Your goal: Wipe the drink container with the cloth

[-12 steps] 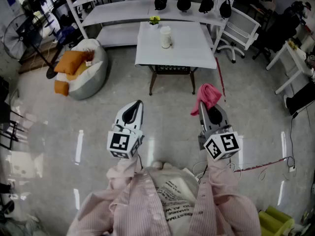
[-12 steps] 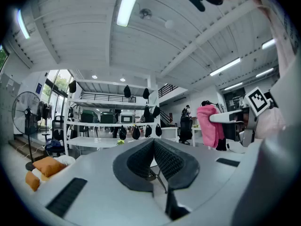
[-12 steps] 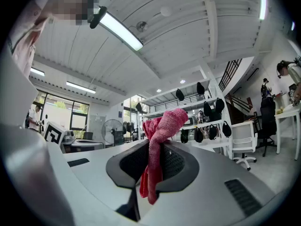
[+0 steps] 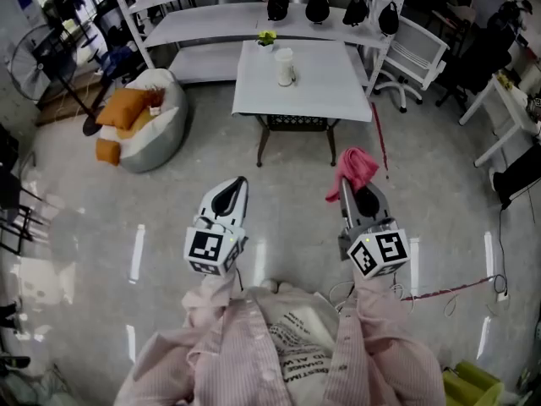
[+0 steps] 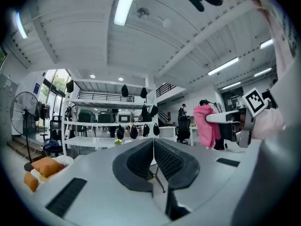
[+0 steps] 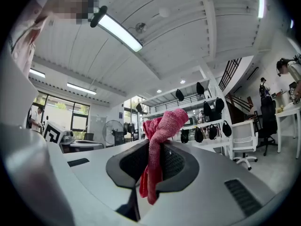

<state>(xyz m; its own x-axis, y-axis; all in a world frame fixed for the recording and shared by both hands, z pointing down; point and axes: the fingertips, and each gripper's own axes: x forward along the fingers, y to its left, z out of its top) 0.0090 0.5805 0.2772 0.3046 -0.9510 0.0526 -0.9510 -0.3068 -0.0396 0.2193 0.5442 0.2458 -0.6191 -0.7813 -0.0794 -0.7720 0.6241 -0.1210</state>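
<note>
The white drink container (image 4: 284, 65) stands upright on the white table (image 4: 334, 91), far ahead of both grippers. My right gripper (image 4: 345, 184) is shut on a pink cloth (image 4: 355, 167) that bunches up above its jaws; in the right gripper view the cloth (image 6: 157, 140) hangs pinched between the black pads. My left gripper (image 4: 240, 182) is shut with nothing between its jaws; its pads (image 5: 141, 160) meet in the left gripper view. Both grippers hover level over the floor, side by side, well short of the table.
A small yellow-green plant (image 4: 266, 36) sits at the table's far edge. White shelving with black bags (image 4: 316, 5) stands behind. A beanbag with orange cushions (image 4: 139, 115) lies at left, a fan (image 4: 44, 68) beyond it, a white chair (image 4: 412, 53) at right. A red cable (image 4: 448, 288) crosses the floor.
</note>
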